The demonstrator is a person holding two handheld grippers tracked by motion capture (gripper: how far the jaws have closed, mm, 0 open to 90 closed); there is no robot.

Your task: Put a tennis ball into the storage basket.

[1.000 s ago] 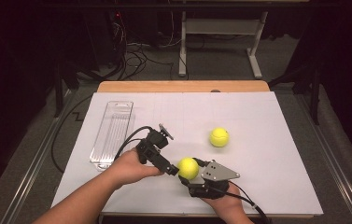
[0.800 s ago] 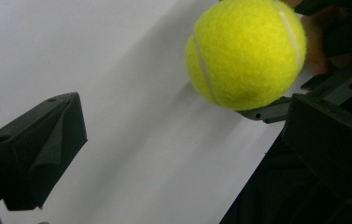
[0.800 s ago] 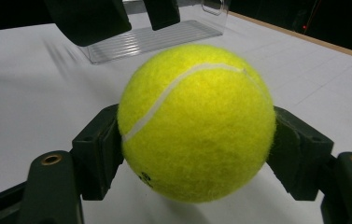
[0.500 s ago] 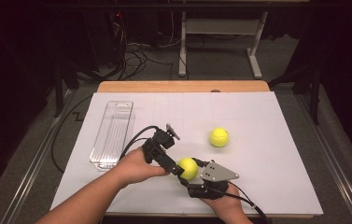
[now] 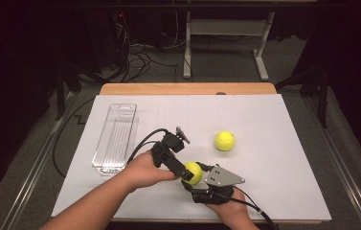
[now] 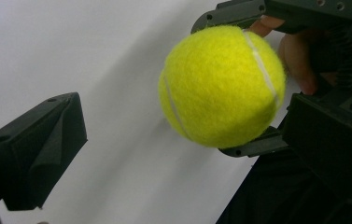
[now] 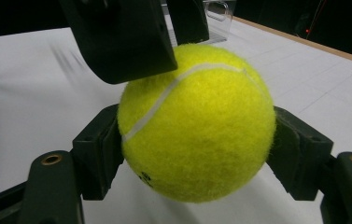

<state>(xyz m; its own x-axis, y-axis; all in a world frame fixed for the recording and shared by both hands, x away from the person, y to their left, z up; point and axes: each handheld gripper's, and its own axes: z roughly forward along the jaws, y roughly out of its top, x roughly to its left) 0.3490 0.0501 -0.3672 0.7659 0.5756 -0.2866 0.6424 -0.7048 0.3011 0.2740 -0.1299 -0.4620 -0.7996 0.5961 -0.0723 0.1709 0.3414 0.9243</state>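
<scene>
White sheet (image 5: 274, 143) covered the table, faint grid lines on it. Wooden table edge (image 5: 187, 89) showed along the far side. Floor (image 5: 226, 60) beyond was grey carpet-like, dimly lit. Tangle of black cables (image 5: 137, 52) lay on the floor behind the table, left of centre. Light-grey metal stand (image 5: 226, 28) with two legs and feet stood further back. Metal rails (image 5: 29, 177) ran along both sides of the table. Surroundings were dark, nearly black at left and right edges; light fell mainly on the tabletop.
</scene>
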